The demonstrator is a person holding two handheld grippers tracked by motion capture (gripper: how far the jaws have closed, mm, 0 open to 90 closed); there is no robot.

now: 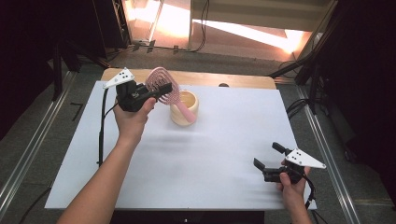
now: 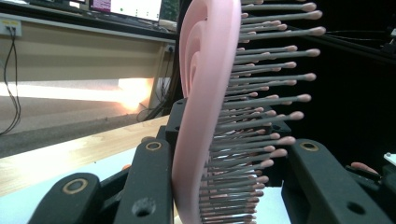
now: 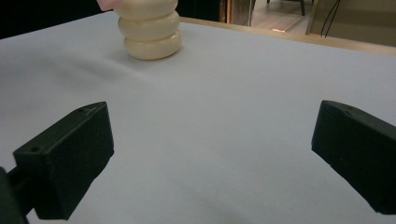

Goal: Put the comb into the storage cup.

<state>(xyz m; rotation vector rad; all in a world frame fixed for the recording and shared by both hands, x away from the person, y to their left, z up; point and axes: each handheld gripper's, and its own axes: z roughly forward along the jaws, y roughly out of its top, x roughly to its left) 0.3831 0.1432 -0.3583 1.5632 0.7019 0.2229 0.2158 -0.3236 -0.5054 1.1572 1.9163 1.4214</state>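
Observation:
My left gripper is shut on the head of a pink hairbrush, held above the far left of the table. In the left gripper view the brush stands on edge between the jaws, bristles to the right. Its handle slants down across a cream ribbed cup; I cannot tell whether they touch. My right gripper is low at the front right, open, nothing between its jaws. In the right gripper view the gripper faces the cup across bare table.
A white sheet covers the table, with a strip of bare wood along the far edge. Metal rails run along both sides on the floor. A black cable hangs from the left gripper down the table's left side.

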